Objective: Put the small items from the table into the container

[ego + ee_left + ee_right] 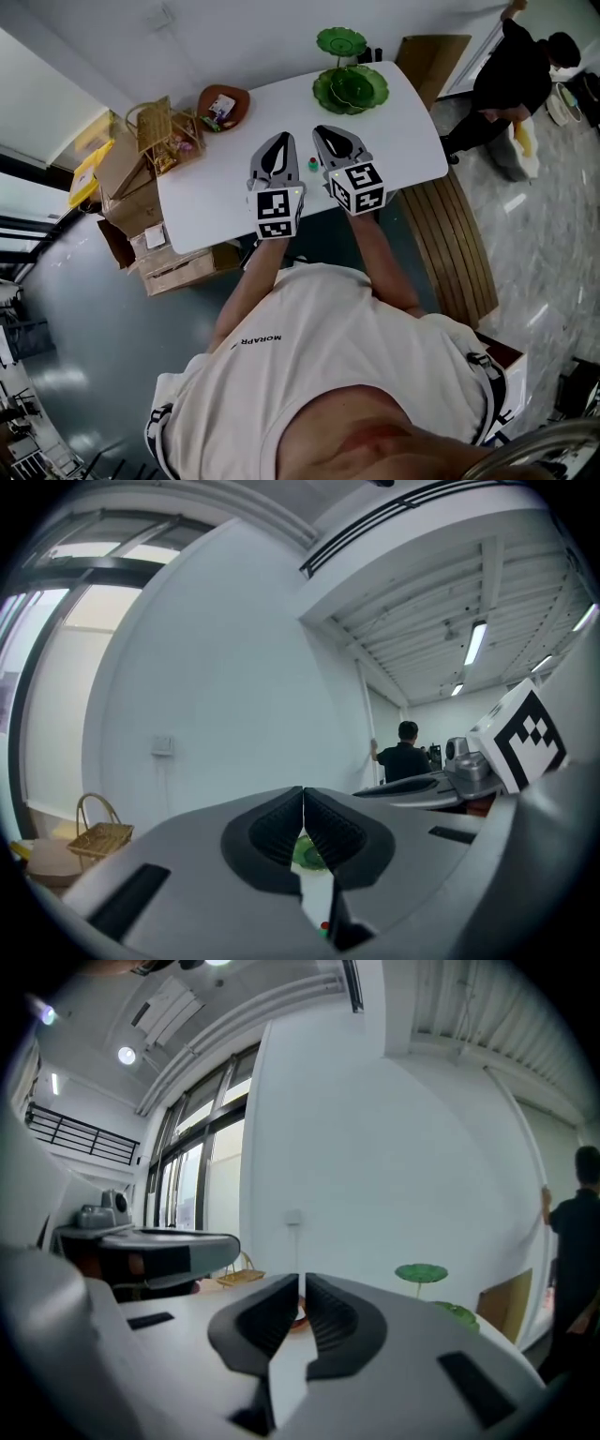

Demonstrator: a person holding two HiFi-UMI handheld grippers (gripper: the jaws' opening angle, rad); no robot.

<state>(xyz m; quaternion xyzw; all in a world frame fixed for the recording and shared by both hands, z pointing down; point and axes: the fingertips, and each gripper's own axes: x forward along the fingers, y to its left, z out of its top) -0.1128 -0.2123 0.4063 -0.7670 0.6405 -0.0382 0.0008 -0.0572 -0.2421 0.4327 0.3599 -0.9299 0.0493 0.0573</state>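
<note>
Left gripper and right gripper side by side, arms extended forward, jaws closed, both empty

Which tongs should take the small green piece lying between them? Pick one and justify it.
Left, probably. The small green piece shows beneath the left tongs in their own view, and the brown bowl sits on that side. They are shut and must open first.

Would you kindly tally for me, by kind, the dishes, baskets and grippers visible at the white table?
Green leaf dishes: 2, the upper green leaf dish and the lower green leaf dish
Brown dish: 1
Wicker basket: 1
Grippers: 2, the left gripper and the right gripper
Total: 6
</note>
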